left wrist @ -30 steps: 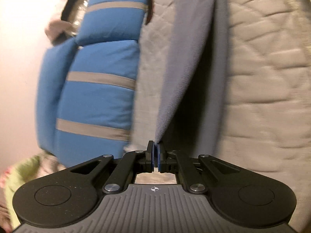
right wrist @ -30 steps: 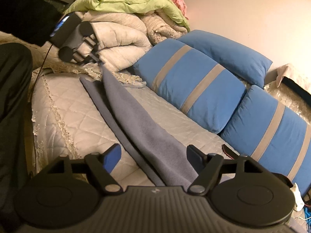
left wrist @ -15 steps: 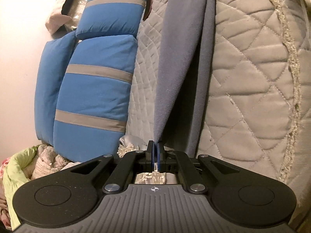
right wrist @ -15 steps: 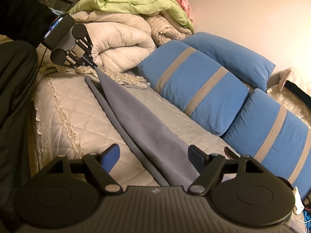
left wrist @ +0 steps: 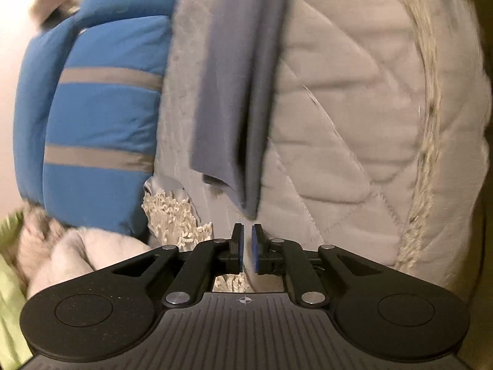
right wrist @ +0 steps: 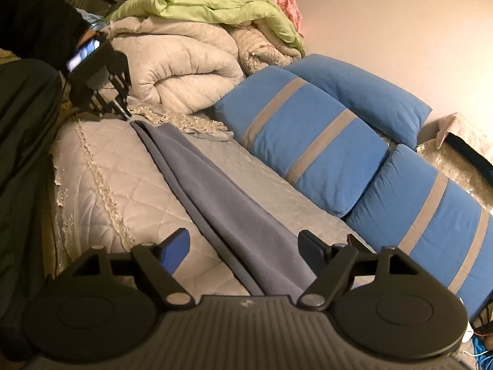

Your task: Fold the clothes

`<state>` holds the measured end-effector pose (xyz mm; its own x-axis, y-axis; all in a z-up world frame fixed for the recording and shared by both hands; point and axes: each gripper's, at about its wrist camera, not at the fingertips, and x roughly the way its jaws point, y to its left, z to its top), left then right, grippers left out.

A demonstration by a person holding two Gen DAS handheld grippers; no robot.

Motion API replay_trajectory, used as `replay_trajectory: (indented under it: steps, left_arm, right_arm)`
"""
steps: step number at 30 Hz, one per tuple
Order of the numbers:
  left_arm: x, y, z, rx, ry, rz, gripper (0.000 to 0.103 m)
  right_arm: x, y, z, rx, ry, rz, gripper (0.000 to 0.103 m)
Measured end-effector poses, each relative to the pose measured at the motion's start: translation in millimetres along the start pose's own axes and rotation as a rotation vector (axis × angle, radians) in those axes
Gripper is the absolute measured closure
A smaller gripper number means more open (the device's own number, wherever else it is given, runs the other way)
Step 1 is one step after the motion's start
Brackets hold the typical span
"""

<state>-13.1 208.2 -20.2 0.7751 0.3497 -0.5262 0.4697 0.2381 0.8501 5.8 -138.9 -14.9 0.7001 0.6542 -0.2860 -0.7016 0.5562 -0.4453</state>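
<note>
A long grey-blue cloth (left wrist: 228, 108) lies folded lengthwise in a narrow strip across the quilted bedspread (left wrist: 354, 123). Its near corner rests just beyond my left gripper (left wrist: 246, 231). That gripper's jaws are opening, with a small gap and nothing between the blue pads. In the right wrist view the cloth (right wrist: 209, 185) runs from the left gripper (right wrist: 123, 108) at the far end toward my right gripper (right wrist: 243, 240). The right gripper is wide open, and the cloth passes below and between its fingers without either pad pressing on it.
Blue cushions with grey stripes (right wrist: 308, 141) line the wall side of the bed. A pile of rolled quilts (right wrist: 185, 64) topped by a green blanket (right wrist: 209, 9) sits at the far end. A person's dark sleeve (right wrist: 37, 15) holds the left gripper. A lace trim (right wrist: 98, 178) edges the bedspread.
The left gripper has let go of the cloth's corner, which now lies on the bed just ahead of its parted pads. It also sank toward the bed. The right gripper stayed put.
</note>
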Motion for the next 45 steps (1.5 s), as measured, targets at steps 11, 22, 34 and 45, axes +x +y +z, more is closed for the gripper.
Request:
replay_trajectory:
  steps: [11,22,34,45]
  left_arm:
    - [-38,16,109,-0.123,-0.146,0.18,0.048]
    - [-28,-10,141,-0.194,-0.16,0.186,0.048]
    - [-26,-39,140,-0.063,-0.167,0.264,0.048]
    - [-33,-52,144,-0.015,-0.273,0.322,0.048]
  right_arm:
    - [18,-3,-12,-0.053,0.091,-0.092,0.035]
    - [43,9,-19,-0.169,0.137,-0.141,0.053]
    - [51,9,-5,-0.19,0.143,-0.168,0.103]
    - [37,-9,6,-0.11,0.13,-0.164,0.103]
